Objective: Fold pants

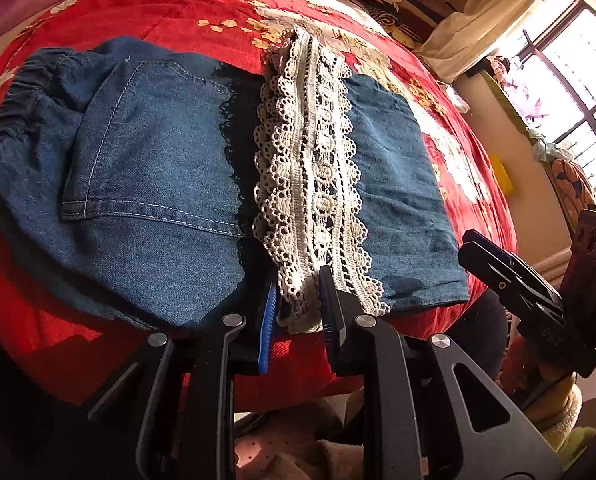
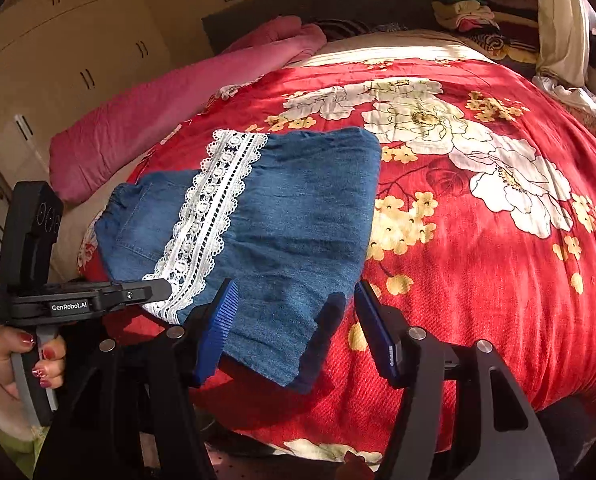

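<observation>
2 tongs at the near edge of 1 pair of denim pants [image 1: 146, 168], which lies flat on the red floral bedspread [image 1: 186, 12], already doubled over.

Left tongs [image 1: 296, 312]: clenched on the near end of the lace band [image 1: 310, 168], pads pinching the trim and the denim hem under it. From these tongs the waistband runs away to the left and the folded leg panel sits to the right.

Right tongs [image 2: 294, 320]: released, jaws standing apart and straddling the near corner of the denim; the left pad touches or nearly touches the cloth edge, the right pad is clear of it, over the bedspread. No grip yet.

Handling, judged: light, soft denim, limp, will drape and sag when lifted by 1 point; not slippery, not fragile, though the openwork lace could snag on ribbed pads. Best hold is the hem edge at 2 corners, all layers pinched together.

Appearance: mid-blue washed denim, elastic gathered waist, stitched back pocket with pale thread, cream crochet lace strip across the leg.
</observation>
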Tool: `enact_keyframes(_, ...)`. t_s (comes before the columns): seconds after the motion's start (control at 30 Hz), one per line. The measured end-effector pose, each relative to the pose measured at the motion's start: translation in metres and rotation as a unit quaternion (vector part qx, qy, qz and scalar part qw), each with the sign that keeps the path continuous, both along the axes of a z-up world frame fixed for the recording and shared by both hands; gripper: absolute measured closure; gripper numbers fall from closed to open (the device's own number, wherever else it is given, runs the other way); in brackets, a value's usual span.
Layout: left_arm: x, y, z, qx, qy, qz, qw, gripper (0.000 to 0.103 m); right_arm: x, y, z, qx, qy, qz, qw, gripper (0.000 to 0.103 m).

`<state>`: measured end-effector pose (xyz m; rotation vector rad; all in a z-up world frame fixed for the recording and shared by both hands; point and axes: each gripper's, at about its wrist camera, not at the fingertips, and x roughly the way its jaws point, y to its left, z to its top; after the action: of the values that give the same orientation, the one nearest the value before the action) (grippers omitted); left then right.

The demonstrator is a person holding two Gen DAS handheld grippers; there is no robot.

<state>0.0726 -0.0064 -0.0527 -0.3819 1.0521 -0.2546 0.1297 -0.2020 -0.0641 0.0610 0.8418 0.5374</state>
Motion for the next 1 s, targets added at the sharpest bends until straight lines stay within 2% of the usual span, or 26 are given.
enact_keyframes(0.17,0.002,-0.005,0.001,0.012,-0.004,-0.001,0.9999,0.088,0.010,0.002,-0.029,-0.035,0.047,-0.006,0.998,0.044)
enact_keyframes(0.4,0.001,-0.011,0.001,0.036,-0.009,-0.008,0.9993,0.086,0.010,0.006,-0.037,-0.053,0.038,-0.003,0.998,0.043)
enact_keyframes(0.5,0.000,-0.010,0.003,0.039,-0.014,-0.010,0.9991,0.083,0.008,0.004,-0.031,-0.045,0.041,-0.002,0.998,0.042)
enact_keyframes(0.57,-0.002,-0.010,0.006,0.041,-0.018,-0.011,0.9990,0.080,0.008,0.001,-0.027,-0.032,0.048,-0.002,0.998,0.034)
enact_keyframes(0.6,-0.002,-0.010,0.007,0.043,-0.020,-0.011,0.9988,0.077,0.006,0.000,-0.024,-0.030,0.047,-0.003,0.998,0.033)
enact_keyframes(0.8,-0.007,-0.009,0.016,0.054,-0.035,-0.007,0.9979,0.071,0.002,-0.007,-0.006,-0.021,0.032,-0.015,0.999,0.032)
enact_keyframes(0.87,-0.009,-0.009,0.021,0.056,-0.042,-0.008,0.9975,0.068,0.000,-0.008,0.001,-0.021,0.025,-0.016,0.999,0.026)
enact_keyframes(1.0,-0.014,-0.011,0.030,0.073,-0.058,-0.008,0.9956,0.062,-0.005,-0.010,0.013,-0.014,0.011,-0.016,1.000,0.024)
